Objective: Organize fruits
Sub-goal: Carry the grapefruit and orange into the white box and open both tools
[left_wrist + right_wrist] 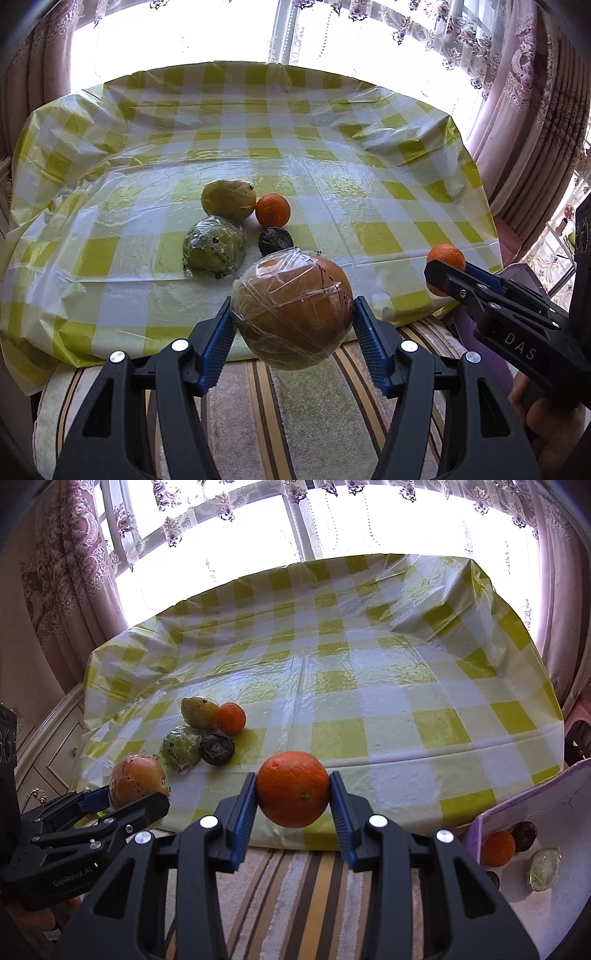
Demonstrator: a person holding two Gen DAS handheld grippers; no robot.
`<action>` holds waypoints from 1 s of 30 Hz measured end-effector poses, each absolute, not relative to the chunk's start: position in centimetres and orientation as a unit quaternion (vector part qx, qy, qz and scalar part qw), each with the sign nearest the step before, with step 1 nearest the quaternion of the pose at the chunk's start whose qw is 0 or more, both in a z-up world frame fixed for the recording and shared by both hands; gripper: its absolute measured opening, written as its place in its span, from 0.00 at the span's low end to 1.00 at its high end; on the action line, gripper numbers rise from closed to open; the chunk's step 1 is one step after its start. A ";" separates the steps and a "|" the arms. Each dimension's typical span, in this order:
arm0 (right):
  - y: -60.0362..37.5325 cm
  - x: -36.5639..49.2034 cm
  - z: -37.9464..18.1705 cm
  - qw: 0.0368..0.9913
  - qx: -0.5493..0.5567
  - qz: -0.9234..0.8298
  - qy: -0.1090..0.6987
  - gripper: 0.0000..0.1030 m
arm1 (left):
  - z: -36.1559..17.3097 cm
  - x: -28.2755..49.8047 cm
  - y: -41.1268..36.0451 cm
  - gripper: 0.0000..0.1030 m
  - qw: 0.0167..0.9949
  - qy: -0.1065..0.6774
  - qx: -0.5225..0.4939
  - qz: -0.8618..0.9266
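Left tool [291, 314] is clamped on a large brownish-orange round fruit [291, 310], wrapped in creased clear film with dark stitch-like marks across its upper right; it is held just off the near edge of the worktop [332, 177], above striped fabric [295, 406]. Right tool [293, 794] grips a bare orange [293, 789], pebbled skin, stem scar facing the camera, also at the near edge.

On the checked yellow-and-white cover, towards the left part of the worktop, a cluster: a film-wrapped yellow fruit [228, 199] touching a second orange [272, 210]; a film-wrapped green fruit [213, 246]; a dark wrinkled fruit [275, 240], its lower part hidden behind the held fruit.

At the right, a pale container [535, 812], cut off by the frame, holds an orange, dark fruits and a wrapped pale item; their kinds cannot be determined. Window glare washes out the far edge.
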State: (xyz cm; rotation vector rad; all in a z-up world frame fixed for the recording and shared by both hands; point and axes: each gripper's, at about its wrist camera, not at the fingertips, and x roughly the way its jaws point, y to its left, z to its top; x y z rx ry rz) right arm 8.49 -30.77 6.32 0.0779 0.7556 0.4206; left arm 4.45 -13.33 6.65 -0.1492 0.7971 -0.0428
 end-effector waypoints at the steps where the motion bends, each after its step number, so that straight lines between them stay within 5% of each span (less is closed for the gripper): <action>1: -31.4 8.4 6.4 0.908 0.042 0.200 0.366 0.38 | 6.7 4.5 -14.0 0.58 0.919 0.387 -0.068 -0.027; 30: -51.4 5.9 4.6 0.910 0.094 -0.009 0.404 0.38 | 6.3 6.9 -35.7 0.58 0.879 0.391 0.065 -0.265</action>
